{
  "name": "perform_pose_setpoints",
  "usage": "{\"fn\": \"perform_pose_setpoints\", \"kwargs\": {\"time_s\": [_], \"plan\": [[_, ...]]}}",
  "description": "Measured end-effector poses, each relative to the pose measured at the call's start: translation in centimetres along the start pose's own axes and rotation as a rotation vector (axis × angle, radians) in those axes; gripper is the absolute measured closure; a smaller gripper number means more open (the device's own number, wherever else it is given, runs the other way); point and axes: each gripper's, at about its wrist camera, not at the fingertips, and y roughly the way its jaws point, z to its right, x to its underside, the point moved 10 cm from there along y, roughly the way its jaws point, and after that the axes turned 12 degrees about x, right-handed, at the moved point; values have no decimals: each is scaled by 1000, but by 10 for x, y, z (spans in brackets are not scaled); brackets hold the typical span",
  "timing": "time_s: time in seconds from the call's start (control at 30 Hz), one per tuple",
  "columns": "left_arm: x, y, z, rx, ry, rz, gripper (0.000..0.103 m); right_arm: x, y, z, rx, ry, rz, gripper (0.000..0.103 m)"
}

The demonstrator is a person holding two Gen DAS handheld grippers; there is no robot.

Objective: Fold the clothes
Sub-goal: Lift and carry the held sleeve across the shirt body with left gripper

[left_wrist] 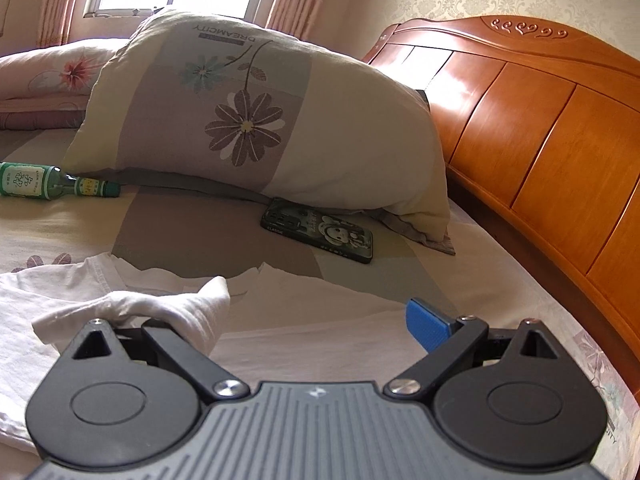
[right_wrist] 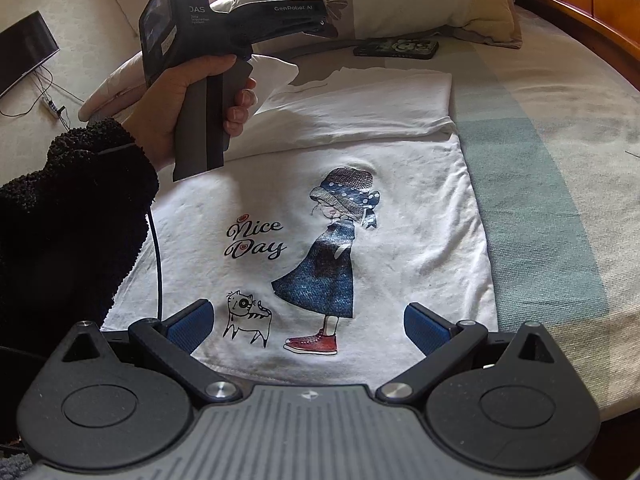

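**Sleeve draped, shirt half folded**

A white cotton shirt (right_wrist: 360, 216) is spread print-up on the bed (right_wrist: 560, 168), its right sleeve already turned in. The left sleeve (left_wrist: 160, 312) is seen draped limply over one finger of the left gripper (left_wrist: 296, 320), whose jaws are spread wide, probably for folding inward. The right gripper (right_wrist: 308, 328) is held above the hem, jaws wide and empty.
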Motion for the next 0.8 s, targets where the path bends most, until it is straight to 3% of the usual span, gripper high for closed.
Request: {"fn": "perform_pose_setpoints", "kwargs": {"time_s": [0.27,0.57,0.67,0.8], "plan": [[26,10,11,-12,102,-50,7,0,3,6,11,23,-4,0],[62,26,34,-18,394,-127,6,3,9,9,8,44,-16,0],[78,30,32,30,391,-175,6,3,7,13,8,55,-7,0],[81,21,29,100,318,-177,6,4,7,22,17,84,-7,0]]}}
